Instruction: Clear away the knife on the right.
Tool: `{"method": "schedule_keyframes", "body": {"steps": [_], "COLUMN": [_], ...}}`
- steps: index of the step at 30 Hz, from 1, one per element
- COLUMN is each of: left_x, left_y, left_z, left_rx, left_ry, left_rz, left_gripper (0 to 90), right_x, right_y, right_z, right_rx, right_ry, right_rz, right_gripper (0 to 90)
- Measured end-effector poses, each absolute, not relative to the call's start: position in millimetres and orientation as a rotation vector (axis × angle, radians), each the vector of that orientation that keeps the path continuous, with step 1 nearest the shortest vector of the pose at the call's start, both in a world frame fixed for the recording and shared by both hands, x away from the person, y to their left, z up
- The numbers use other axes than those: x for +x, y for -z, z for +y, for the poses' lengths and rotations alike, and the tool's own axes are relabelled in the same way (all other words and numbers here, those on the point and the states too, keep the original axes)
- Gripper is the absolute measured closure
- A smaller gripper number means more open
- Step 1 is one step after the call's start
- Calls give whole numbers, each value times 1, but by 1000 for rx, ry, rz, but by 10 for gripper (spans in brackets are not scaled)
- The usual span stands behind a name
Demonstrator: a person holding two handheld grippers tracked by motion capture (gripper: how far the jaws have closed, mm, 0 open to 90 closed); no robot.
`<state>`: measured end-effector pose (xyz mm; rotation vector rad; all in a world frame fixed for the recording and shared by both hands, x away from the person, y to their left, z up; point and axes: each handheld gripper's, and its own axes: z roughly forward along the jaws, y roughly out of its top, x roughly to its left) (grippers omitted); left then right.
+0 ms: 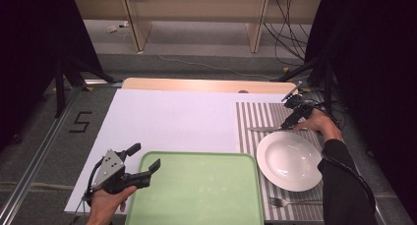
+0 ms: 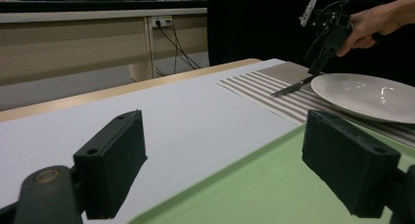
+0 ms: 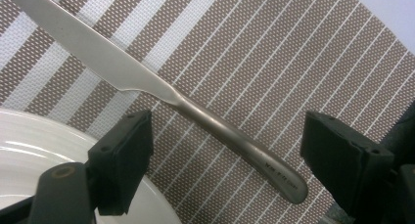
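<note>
A steel table knife (image 1: 272, 129) lies on the striped placemat (image 1: 251, 114), just beyond a white plate (image 1: 288, 161). My right gripper (image 1: 289, 123) points down over the knife's handle. In the right gripper view the handle (image 3: 235, 141) lies between the two wide-apart jaws of that gripper (image 3: 234, 163), and neither pad touches it. The left gripper view shows this same right gripper (image 2: 320, 62) tilted over the knife (image 2: 293, 87) beside the plate (image 2: 367, 94). My left gripper (image 1: 145, 157) hovers open and empty at the left edge of the green tray (image 1: 196, 190).
A fork (image 1: 290, 202) lies on the placemat on the near side of the plate. A white sheet (image 1: 167, 119) covers the table left of the placemat. The green tray (image 2: 254, 185) has nothing on it. Beyond the table's far edge are desk legs and cables.
</note>
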<state>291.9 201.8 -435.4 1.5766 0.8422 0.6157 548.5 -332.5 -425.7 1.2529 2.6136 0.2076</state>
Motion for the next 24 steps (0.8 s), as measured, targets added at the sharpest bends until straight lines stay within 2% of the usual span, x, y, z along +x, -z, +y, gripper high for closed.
{"method": "schedule_keyframes", "body": {"steps": [24], "left_x": [292], "left_y": [436], "left_z": [200], "left_rx": [1578], "left_ry": [-610], "left_rz": [841], "left_gripper": [160], "right_x": [553], "right_y": [440], "right_z": [-332], "right_rx": [1281], "right_ry": [-129], "right_rz": [2619], "right_gripper": [273]}}
